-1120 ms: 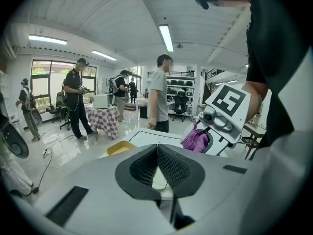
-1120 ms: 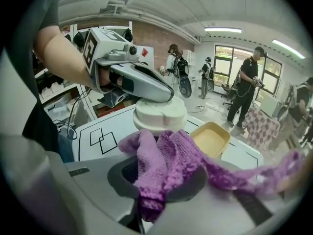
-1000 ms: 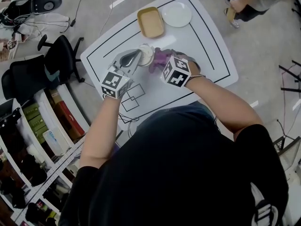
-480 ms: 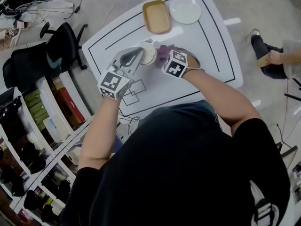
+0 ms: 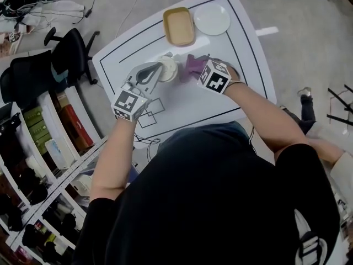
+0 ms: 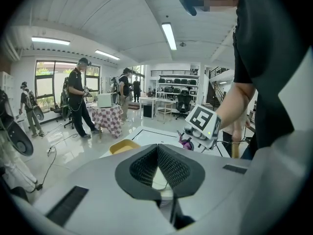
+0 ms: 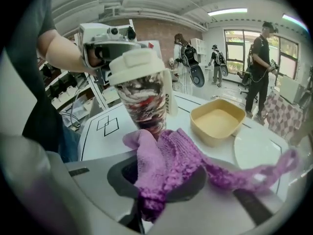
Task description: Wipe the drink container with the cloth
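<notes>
The right gripper (image 7: 154, 187) is found clamped on a bunched purple cloth (image 7: 171, 163). The left gripper (image 6: 157, 153) is shut on the white lid (image 7: 137, 65) of the drink container (image 7: 144, 104), which stands upright at centre-left of the right gripper view. The cloth's fold lies at the container's lower wall, though contact cannot be confirmed there. It is advised that the fold be pressed lightly and drawn round the wall while the lid grip is kept firm.

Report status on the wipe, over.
Left hand-held gripper shut on drink container. Right hand-held gripper shut on purple cloth, by the container's lower wall. Nothing in between; tray and plate stand apart.
</notes>
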{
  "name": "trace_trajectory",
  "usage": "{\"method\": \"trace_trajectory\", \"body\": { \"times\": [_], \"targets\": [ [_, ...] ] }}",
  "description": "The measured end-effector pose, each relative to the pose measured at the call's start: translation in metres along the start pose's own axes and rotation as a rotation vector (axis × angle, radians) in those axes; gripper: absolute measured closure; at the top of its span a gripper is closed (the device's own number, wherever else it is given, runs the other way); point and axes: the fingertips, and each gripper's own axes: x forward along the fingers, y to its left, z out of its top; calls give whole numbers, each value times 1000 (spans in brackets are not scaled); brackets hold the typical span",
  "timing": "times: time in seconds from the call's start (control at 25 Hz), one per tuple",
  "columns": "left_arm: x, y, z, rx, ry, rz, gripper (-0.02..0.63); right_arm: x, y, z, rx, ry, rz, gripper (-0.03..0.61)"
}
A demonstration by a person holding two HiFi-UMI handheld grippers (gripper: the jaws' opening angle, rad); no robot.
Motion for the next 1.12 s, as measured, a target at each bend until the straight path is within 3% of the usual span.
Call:
{"method": "trace_trajectory", "body": {
  "times": [0.28, 0.52, 0.96, 1.12],
  "targets": [
    [0, 0, 2, 0, 0, 8, 591, -49, -25, 61, -209, -151, 21, 497],
    [1, 2, -4, -5, 5, 26, 591, -43, -19, 92, -264, -208, 43, 497],
    [1, 2, -3, -4, -2, 22, 591, 5, -29, 65, -187, -170, -29, 508],
    [1, 3, -4, -1, -3, 17, 591, 34, -32, 43, -254, -78, -65, 508]
  ]
}}
